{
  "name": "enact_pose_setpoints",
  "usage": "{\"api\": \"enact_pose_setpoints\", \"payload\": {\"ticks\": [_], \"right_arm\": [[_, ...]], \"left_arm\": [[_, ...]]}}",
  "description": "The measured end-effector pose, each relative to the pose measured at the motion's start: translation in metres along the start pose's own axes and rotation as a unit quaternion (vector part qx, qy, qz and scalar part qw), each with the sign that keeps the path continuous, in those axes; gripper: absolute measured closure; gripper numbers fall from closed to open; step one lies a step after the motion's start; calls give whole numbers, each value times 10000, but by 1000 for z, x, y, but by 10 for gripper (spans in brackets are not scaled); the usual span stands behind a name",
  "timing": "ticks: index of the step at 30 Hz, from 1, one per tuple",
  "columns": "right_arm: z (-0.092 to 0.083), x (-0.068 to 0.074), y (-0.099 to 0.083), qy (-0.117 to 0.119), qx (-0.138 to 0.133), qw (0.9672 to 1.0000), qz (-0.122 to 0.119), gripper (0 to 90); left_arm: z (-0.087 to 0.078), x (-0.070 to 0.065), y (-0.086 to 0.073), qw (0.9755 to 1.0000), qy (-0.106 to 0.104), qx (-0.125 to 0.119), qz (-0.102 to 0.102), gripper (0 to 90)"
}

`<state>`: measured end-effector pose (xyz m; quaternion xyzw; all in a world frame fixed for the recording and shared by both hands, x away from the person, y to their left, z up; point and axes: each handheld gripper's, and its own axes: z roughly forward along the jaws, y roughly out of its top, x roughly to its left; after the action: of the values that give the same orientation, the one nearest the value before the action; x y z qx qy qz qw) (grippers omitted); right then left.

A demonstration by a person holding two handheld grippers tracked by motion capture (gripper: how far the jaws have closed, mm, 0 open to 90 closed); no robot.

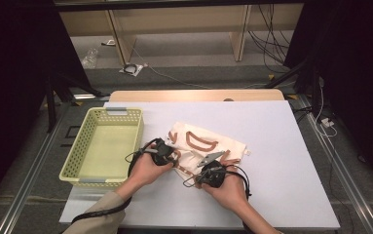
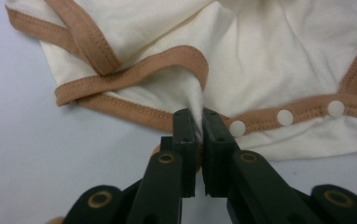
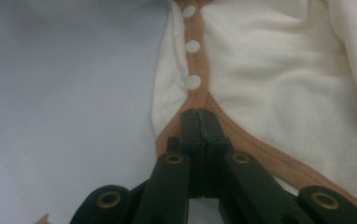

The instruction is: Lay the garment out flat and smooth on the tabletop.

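Both forearms in from bottom; left gripper (image 1: 167,155) and right gripper (image 1: 204,169) low, close together, jaws clamped.

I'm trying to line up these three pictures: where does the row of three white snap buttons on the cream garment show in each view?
High view: too small to make out; the cream garment lies mid-table, right of the green basket.
Left gripper view: the snap buttons run along the brown trim, right of the jaws.
Right gripper view: the same snaps run up the trim above the jaws.
Shared landmark: the brown trim, pinched by both grippers.
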<state>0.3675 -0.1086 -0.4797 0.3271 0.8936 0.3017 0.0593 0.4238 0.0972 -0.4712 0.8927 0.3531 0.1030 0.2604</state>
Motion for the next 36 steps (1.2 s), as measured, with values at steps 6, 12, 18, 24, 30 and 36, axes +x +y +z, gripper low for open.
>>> {"api": "enact_pose_setpoints", "payload": {"ticks": [6,12,18,24,30,36], "right_arm": [[-7,-4,-3,42,185,9998,98,900],[-25,-6,-17,-45,276,9995,138,900],[-26,-2,-15,184,-341,9986,348,706],[-2,7,-8,-22,-145,9999,-15,826],[-16,4,-13,64,238,9997,-83,888],[-47,-9,-41,61,356,9992,-145,885]], "left_arm": [[-5,-9,-4,9998,-181,21,-118,860],[-14,-27,-10,9993,-360,17,28,846],[-16,-24,-9,9994,-337,-25,-2,826],[-17,-23,-9,9992,-391,-32,7,820],[-24,-24,-12,9988,-484,-80,85,758],[-37,-23,-17,9982,-436,-362,201,470]]}}
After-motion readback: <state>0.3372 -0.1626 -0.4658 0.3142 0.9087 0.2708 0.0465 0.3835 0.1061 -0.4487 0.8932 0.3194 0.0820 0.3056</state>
